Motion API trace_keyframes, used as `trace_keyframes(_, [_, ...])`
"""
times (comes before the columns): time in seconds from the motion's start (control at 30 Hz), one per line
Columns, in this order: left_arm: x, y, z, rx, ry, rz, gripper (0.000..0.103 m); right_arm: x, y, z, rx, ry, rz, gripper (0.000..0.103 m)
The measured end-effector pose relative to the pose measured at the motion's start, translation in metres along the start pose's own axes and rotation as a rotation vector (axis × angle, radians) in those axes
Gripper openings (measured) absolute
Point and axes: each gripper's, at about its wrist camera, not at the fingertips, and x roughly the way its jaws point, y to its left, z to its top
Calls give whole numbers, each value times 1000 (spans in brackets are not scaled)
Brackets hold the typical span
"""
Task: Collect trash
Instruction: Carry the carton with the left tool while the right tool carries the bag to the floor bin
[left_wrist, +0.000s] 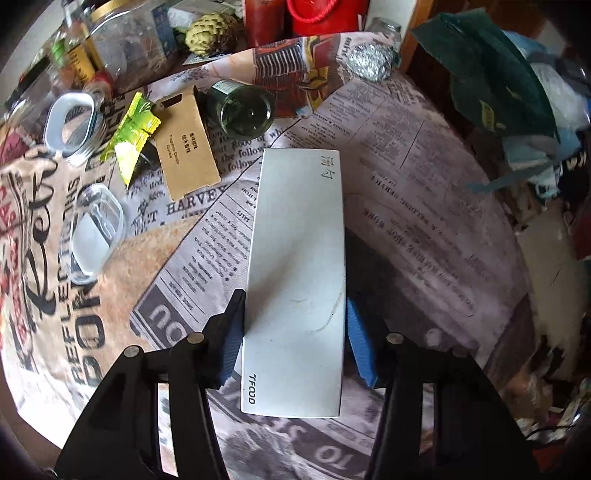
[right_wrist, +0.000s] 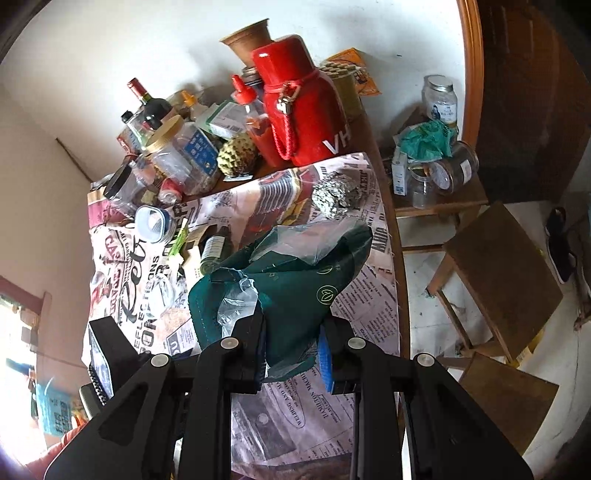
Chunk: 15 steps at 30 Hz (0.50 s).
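My left gripper (left_wrist: 293, 336) is shut on a long white carton marked TFOOD (left_wrist: 295, 266) and holds it over the newspaper-print tablecloth (left_wrist: 424, 229). My right gripper (right_wrist: 291, 350) is shut on the rim of a dark green bag (right_wrist: 295, 280) with clear plastic (right_wrist: 306, 240) in it; the bag also shows at the right in the left wrist view (left_wrist: 491, 77). On the cloth lie a green-yellow wrapper (left_wrist: 133, 133), a brown card box (left_wrist: 186, 144), a dark green bottle on its side (left_wrist: 242, 110) and a ball of foil (left_wrist: 369, 61).
Two clear plastic tubs (left_wrist: 72, 125) (left_wrist: 94, 232) sit at the left. Jars, bottles and a red flask (right_wrist: 299, 107) crowd the table's far end. Wooden stools (right_wrist: 502, 273) and a low shelf with jars (right_wrist: 439, 173) stand to the right.
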Motion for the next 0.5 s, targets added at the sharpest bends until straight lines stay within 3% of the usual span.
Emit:
trace_keyframes(0.27, [-84, 13, 9, -75, -194, -20, 51, -33, 21, -3, -29, -71, 8, 21])
trace_keyframes(0.5, [-177, 26, -14, -81, -392, -11, 51, -78, 56, -26, -56, -171, -23, 21])
